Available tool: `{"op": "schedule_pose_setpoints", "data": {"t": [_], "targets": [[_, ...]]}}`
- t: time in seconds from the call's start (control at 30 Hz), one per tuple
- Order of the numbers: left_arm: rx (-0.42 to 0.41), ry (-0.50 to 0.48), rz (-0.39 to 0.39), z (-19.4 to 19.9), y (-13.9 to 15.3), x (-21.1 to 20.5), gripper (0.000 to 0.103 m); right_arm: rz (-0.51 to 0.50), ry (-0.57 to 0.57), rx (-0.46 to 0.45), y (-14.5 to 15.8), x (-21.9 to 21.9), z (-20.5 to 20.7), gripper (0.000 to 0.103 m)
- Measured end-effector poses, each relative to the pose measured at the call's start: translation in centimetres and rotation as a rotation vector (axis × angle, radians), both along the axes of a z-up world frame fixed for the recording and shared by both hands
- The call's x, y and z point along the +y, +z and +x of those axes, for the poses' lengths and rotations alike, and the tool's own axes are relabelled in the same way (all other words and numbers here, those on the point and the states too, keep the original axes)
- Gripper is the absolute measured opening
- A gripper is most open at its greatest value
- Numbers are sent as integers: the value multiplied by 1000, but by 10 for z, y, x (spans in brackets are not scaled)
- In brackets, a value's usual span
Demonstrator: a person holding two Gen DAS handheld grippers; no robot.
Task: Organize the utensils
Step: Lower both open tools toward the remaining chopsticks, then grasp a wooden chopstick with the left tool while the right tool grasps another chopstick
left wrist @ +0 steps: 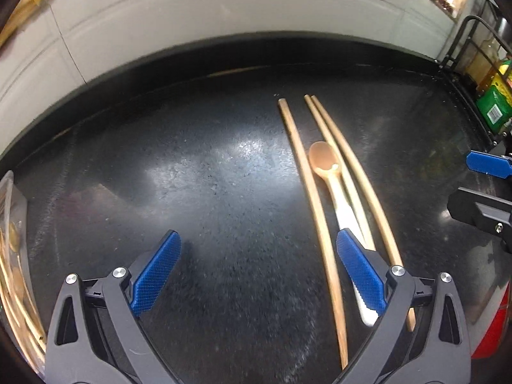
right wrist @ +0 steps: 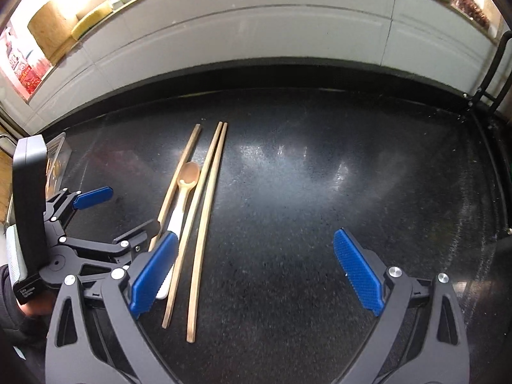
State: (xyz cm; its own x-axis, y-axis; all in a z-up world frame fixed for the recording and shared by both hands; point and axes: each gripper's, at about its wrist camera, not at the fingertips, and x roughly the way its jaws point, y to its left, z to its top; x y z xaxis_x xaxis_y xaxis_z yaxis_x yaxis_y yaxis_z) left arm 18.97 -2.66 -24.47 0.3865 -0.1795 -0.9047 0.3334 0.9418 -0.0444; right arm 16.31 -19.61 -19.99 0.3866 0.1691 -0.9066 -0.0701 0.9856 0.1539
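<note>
We see a black desk (right wrist: 320, 192) with three long wooden chopsticks (right wrist: 204, 211) lying side by side. A small wooden spoon (right wrist: 187, 179) with a white handle lies between them, its bowl pointing far away. Our left gripper (left wrist: 256, 268) hangs over the desk with its jaws wide apart, holding nothing; the sticks are by its right finger (left wrist: 360, 272). Our right gripper (right wrist: 256, 275) also has its jaws wide apart and empty, with the sticks near its left finger (right wrist: 153, 272).

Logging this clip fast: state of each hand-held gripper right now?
Left hand-held gripper: open, holding nothing.
Right hand-held gripper: open, holding nothing.
</note>
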Motion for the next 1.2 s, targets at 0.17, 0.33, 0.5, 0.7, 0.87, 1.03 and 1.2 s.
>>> {"op": "schedule_pose_setpoints", "data": {"t": [0.17,0.33,0.5,0.7,0.87,1.03,1.2], "targets": [[-37,-36,38,5,-7,-3,95,1,21,27,-13,5,12,95],[-70,-53,30,1,-9,5,95,-10,47,64,-29,12,21,90],[-104,-117,20,-6,-9,9,95,-24,68,76,-41,20,33,89],[-129,-186,5,-8,-10,-1,91,-99,120,31,-49,29,45,88],[-157,-226,-10,-9,-9,-16,73,-142,171,-2,-51,35,48,88],[-168,-243,-16,-11,-4,-30,34,-129,193,-21,-45,34,43,47],[-148,-186,1,-2,-1,-31,6,-79,136,-1,-40,23,44,9]]}}
